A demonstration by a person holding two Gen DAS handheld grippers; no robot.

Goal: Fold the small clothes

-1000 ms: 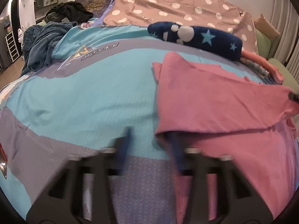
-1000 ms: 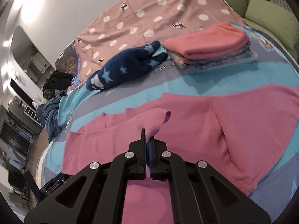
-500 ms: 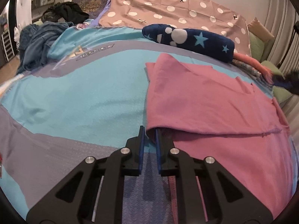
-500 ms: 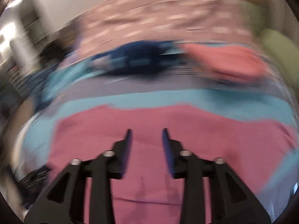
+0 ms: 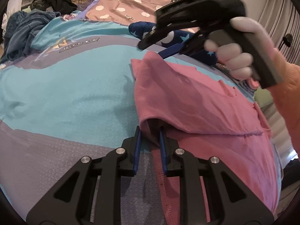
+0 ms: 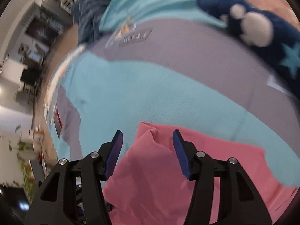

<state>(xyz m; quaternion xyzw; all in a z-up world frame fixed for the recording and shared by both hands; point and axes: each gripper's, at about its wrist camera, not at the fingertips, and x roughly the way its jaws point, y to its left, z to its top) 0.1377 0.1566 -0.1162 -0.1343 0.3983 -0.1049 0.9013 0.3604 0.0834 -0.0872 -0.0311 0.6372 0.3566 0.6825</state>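
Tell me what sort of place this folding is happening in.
Most likely a bedroom at home: the work surface is a bed with a turquoise and grey bedspread, a pink polka-dot pillowcase at its head, and a heap of dark clothes nearby.

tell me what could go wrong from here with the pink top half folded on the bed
1. The left tongs stand open around the near folded corner of the pink knit garment; if they pull away carelessly, the fold could drag or spring open.
2. The right tongs hover open over the garment's far corner, with motion blur in that view; a fast grab may bunch both layers or catch the turquoise and grey bedspread.
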